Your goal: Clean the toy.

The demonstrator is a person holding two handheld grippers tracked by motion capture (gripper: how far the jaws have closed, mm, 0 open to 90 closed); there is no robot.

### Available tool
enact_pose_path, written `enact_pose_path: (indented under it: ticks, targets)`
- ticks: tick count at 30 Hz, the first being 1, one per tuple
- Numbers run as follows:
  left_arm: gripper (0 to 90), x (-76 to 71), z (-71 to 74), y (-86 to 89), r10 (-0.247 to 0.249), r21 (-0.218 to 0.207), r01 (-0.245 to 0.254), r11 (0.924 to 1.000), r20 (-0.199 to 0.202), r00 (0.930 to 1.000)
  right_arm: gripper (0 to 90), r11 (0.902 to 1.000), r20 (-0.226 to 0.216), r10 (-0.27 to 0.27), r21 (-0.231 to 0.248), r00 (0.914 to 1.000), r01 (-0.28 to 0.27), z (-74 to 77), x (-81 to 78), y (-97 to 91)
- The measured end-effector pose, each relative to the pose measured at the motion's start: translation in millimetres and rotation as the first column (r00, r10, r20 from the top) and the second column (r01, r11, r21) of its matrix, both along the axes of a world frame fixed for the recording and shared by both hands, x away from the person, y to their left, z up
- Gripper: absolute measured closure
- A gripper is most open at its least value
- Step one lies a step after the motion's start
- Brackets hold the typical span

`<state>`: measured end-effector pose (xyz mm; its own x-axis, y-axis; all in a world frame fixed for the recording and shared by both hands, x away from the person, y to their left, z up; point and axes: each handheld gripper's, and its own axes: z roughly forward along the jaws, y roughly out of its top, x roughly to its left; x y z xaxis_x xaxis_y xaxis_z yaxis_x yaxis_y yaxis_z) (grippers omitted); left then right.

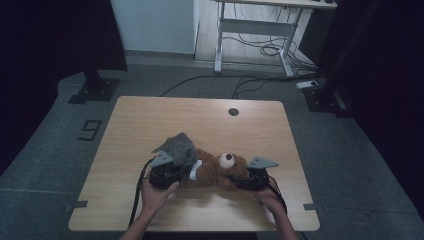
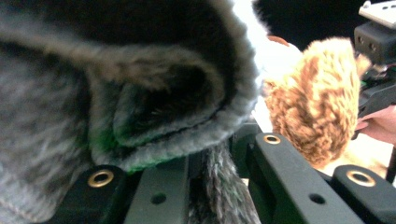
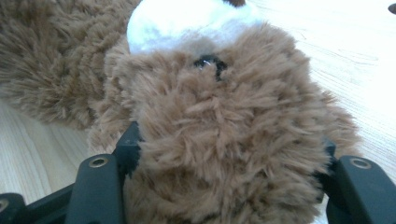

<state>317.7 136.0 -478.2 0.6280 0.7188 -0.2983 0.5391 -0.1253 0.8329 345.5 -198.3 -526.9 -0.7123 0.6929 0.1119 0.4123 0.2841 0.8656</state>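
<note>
Two tongs at the brown teddy bear (image 1: pixel 220 172): left tongs (image 1: pixel 172 167) clamped tight on grey fabric (image 1: pixel 177 147), right tongs (image 1: pixel 239 179) half-closed, gripping its head.

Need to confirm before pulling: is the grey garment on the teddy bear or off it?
Partly on: the grey garment covers the teddy bear at one end; its head is bare.

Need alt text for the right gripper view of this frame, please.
A brown plush bear's head sits between the two black jaws of the right tool, its fur pressed against both, one black eye and white muzzle above. Its brown body lies at upper left on the light wooden table.
</note>
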Motion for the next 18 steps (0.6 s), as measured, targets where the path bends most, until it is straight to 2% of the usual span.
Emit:
enact_pose_path:
  ticks: [2,3,5,7,8,9,10,11,12,13,14,15,16,18]
  targets:
    - [80.2,-2.6,11.5,3.9,0.014,0.009,-0.014,0.9999,0.015,0.9998,37.6,1.0,0.015,-0.001,-0.007,0.9999,0.001,-0.4,-1.8,0.6]
    - [80.2,-2.6,11.5,3.9,0.014,0.009,-0.014,0.9999,0.015,0.9998,37.6,1.0,0.015,-0.001,-0.007,0.9999,0.001,-0.4,-1.8,0.6]
    - [80.2,-1.2,24.7,1.3,0.015,0.014,-0.016,0.9998,0.04,0.9991,37.9,0.9999,0.033,-0.001,-0.012,0.9994,0.002,-0.9,-3.6,2.4]
    - [80.2,2.4,40.0,-8.2,0.004,0.039,-0.007,0.9992,0.07,0.9976,37.8,0.9998,0.05,-0.002,-0.018,0.9987,0.003,-1.1,-5.2,3.9]
    - [80.1,8.6,53.3,-23.1,-0.023,0.059,0.018,0.9981,0.087,0.996,37.7,0.9997,0.062,-0.005,-0.025,0.9981,0.006,-1.3,-6.6,4.8]
    - [80.1,8.6,53.3,-23.1,-0.023,0.059,0.018,0.9981,0.087,0.996,37.7,0.9997,0.062,-0.005,-0.025,0.9981,0.006,-1.3,-6.6,4.8]
    - [80.0,14.4,61.1,-40.1,-0.054,0.076,0.047,0.996,0.089,0.9946,37.6,0.9996,0.067,-0.003,-0.029,0.9978,0.005,-1.1,-7.0,5.5]
    - [80.0,14.4,61.1,-40.1,-0.054,0.076,0.047,0.996,0.089,0.9946,37.6,0.9996,0.067,-0.003,-0.029,0.9978,0.005,-1.1,-7.0,5.5]
    - [80.0,20.8,64.5,-62.1,-0.101,0.09,0.094,0.9915,0.08,0.9916,37.5,0.9995,0.07,-0.003,-0.03,0.9976,0.005,-1.2,-6.9,5.7]
    - [79.9,24.9,63.4,-76.6,-0.128,0.112,0.12,0.9864,0.064,0.9897,37.5,0.9995,0.07,-0.002,-0.03,0.9975,0.004,-1.2,-6.9,5.7]
    - [79.9,24.9,63.4,-76.6,-0.128,0.112,0.12,0.9864,0.064,0.9897,37.5,0.9995,0.07,-0.002,-0.03,0.9975,0.004,-1.2,-6.9,5.7]
    - [79.9,28.5,60.3,-87.9,-0.152,0.119,0.146,0.9821,0.04,0.9876,37.4,0.9996,0.069,0.0,-0.03,0.9976,0.002,-1.1,-6.7,5.4]
    - [79.7,34.8,51.7,-105.4,-0.194,0.135,0.194,0.9717,-0.015,0.9809,37.2,0.9996,0.067,0.0,-0.028,0.9977,0.002,-1.3,-6.4,5.1]
    - [79.5,39.5,39.3,-121.2,-0.232,0.159,0.241,0.9574,-0.077,0.9697,37.0,0.9996,0.068,0.001,-0.029,0.9977,0.001,-1.4,-6.2,4.4]
